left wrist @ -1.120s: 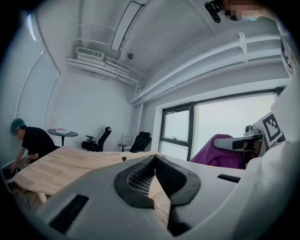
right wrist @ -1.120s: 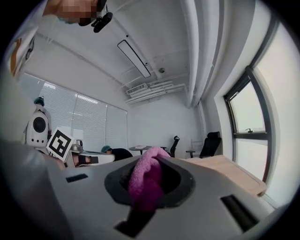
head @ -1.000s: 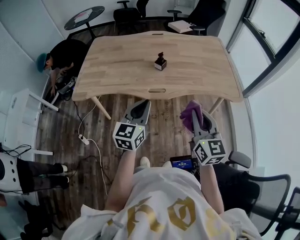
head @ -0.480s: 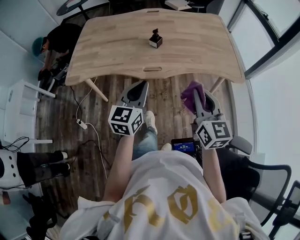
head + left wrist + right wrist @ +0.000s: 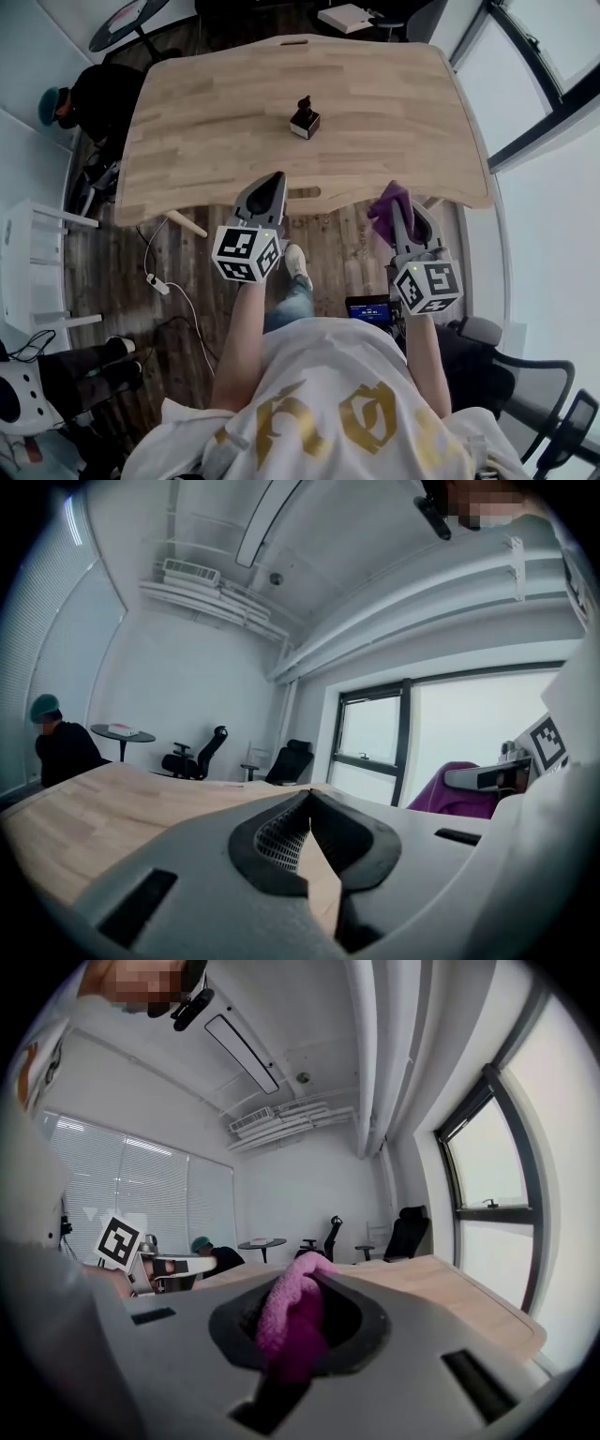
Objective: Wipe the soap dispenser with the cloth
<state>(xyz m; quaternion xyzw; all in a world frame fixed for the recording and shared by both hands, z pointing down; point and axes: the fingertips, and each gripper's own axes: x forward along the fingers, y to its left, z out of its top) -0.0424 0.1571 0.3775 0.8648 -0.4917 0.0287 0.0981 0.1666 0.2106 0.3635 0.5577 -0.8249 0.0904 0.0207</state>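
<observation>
Head view: big gold letters are seen on the white shirt [image 5: 337, 422], but they are bent by folds and cannot be read. Black-and-white square marks are carried on both cubes. The dark soap dispenser [image 5: 304, 119] is stood upright near the middle of the wooden table [image 5: 403, 103]; what is inside it cannot be told. At the table's near edge, the left gripper [image 5: 272, 180] is held with jaws pressed together and nothing between them. Further right along that edge, the purple cloth [image 5: 386, 208] is pinched by the right gripper [image 5: 400, 195].
</observation>
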